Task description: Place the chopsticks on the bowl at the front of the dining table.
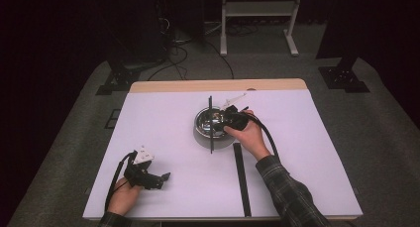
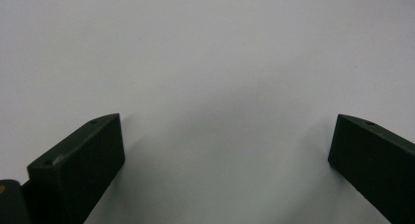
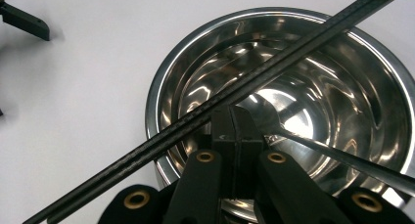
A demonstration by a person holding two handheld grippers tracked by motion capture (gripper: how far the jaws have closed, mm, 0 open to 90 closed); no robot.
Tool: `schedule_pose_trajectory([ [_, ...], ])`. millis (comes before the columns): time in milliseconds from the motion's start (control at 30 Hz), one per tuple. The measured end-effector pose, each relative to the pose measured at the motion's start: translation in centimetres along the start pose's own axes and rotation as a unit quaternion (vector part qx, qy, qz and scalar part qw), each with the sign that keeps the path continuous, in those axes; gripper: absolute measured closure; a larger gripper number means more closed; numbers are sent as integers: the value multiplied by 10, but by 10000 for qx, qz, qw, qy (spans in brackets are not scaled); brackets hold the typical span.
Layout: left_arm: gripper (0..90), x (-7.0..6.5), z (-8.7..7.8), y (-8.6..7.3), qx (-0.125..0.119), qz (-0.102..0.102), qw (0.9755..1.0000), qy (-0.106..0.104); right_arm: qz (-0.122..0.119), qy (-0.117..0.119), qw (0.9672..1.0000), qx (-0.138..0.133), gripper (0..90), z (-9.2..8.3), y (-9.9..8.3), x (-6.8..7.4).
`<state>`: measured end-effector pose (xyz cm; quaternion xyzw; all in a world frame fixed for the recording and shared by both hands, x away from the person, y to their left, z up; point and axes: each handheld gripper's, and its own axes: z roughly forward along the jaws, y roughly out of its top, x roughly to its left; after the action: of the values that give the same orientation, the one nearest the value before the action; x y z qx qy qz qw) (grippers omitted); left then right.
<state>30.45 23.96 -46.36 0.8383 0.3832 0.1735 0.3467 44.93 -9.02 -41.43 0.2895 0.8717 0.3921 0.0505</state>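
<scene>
A shiny steel bowl [image 1: 208, 124] stands in the middle of the white table. A long thin black strip [image 1: 211, 138] crosses over the bowl, and my right gripper [image 1: 218, 124] is shut on it above the bowl. In the right gripper view the strip [image 3: 147, 148] runs diagonally over the bowl [image 3: 313, 62], pinched at the tips of the closed jaws [image 3: 234, 117]. My left gripper [image 1: 159, 179] rests on the table at the near left, held by a hand. Its jaws [image 2: 225, 136] stand wide apart with bare table between them.
A second black strip [image 1: 241, 180] lies flat on the table near the front edge, right of centre. The white table top [image 1: 307, 152] has a wooden strip along its far edge. The left gripper's jaw [image 3: 24, 21] shows far off in the right gripper view.
</scene>
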Motion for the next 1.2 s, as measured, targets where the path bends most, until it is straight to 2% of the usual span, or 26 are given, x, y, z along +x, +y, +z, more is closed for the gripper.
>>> schedule_pose_trajectory([
  [233,0,0,0,0,0,0,10000,-1,-40,-82,9999,-66,898,-16,-5,7],
  [433,0,0,0,0,4,3,10000,1,-220,-30,9997,-113,898,-35,-17,26],
  [600,0,0,0,0,1,13,10000,3,-363,149,9991,-179,898,-46,-30,45],
  [833,0,0,0,0,-14,-11,10000,-1,-515,364,9980,-103,898,-47,-45,67],
  [1067,0,0,0,0,-7,0,10000,-3,-670,527,9964,1,898,-36,-53,84],
  [1200,0,0,0,0,-11,-5,10000,1,-710,552,9959,54,898,-29,-52,89],
])
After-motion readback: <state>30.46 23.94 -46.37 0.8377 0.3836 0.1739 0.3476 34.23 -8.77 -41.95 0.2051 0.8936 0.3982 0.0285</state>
